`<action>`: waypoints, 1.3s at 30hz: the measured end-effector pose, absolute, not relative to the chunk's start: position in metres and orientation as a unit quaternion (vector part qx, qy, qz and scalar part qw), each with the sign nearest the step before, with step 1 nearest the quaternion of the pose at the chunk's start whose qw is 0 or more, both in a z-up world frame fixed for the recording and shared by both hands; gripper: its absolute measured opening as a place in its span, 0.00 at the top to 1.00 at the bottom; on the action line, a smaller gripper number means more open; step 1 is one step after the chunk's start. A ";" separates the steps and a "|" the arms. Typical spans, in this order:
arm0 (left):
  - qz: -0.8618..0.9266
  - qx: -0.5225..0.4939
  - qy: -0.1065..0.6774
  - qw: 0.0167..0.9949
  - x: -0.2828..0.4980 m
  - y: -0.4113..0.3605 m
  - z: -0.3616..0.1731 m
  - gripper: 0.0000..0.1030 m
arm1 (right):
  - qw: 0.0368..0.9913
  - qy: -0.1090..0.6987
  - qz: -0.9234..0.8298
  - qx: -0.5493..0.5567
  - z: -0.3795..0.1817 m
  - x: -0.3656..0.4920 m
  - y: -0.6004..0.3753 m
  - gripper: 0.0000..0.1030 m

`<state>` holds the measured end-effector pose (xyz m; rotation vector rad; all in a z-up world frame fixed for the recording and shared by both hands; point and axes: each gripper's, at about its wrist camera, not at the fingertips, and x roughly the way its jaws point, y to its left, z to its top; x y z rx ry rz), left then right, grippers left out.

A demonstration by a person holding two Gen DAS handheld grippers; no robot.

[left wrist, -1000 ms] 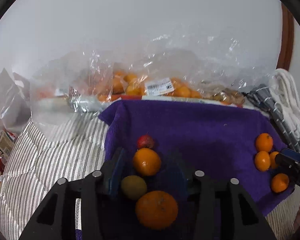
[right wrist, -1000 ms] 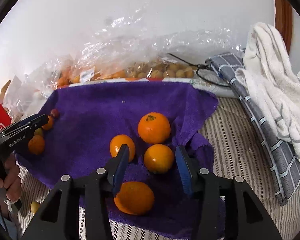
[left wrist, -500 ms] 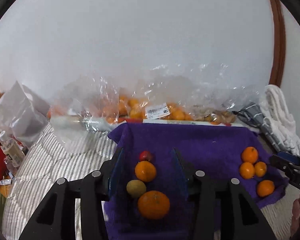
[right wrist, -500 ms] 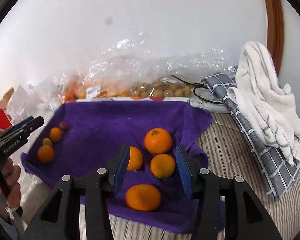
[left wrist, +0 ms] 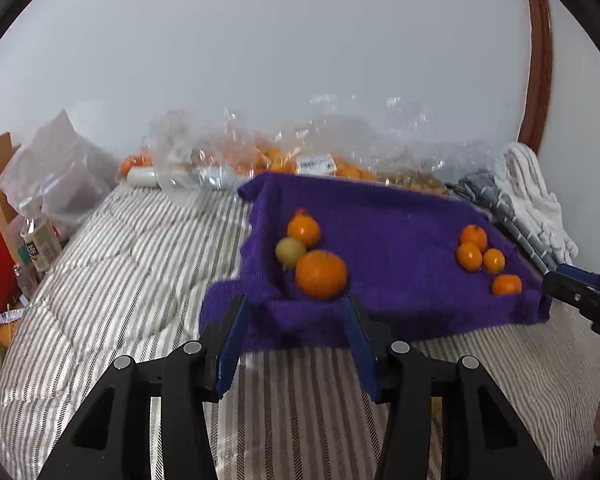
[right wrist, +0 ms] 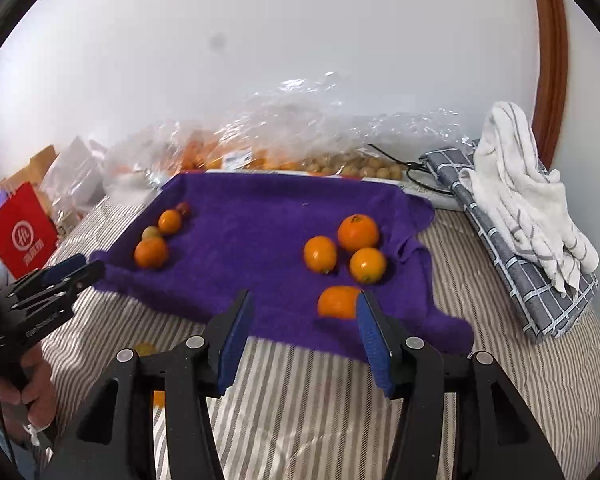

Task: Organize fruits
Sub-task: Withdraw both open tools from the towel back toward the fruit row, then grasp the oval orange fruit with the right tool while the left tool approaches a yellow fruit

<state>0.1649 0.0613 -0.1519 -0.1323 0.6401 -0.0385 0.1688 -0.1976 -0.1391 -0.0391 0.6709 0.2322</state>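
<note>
A purple towel lies on the striped bed. On its left side sit a large orange, a yellow-green fruit, a smaller orange and a small red fruit. On its right side sits a group of several oranges. My left gripper is open and empty, hovering in front of the towel's near left corner. My right gripper is open and empty, in front of the right group.
Clear plastic bags of oranges and small brown fruits line the wall. Folded towels lie at the right. A red box, a bottle and bags stand at the left. Small fruits lie on the bedding.
Both grippers have pulled back and up from the towel; the fruits that lay between the fingers now sit ahead of them. Both stay open and empty.
</note>
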 end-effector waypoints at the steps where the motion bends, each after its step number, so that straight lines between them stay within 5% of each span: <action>1: -0.027 -0.069 0.315 0.946 0.165 0.062 -0.152 0.55 | 0.937 0.328 0.119 -0.020 -0.140 0.166 -0.195 0.49; 28: 0.014 -0.100 0.312 0.945 0.163 0.088 -0.152 0.55 | 0.923 0.351 0.161 -0.007 -0.162 0.143 -0.172 0.49; 39: 0.025 -0.113 0.319 0.941 0.164 0.096 -0.154 0.55 | 0.889 0.385 0.246 -0.035 -0.185 0.126 -0.129 0.58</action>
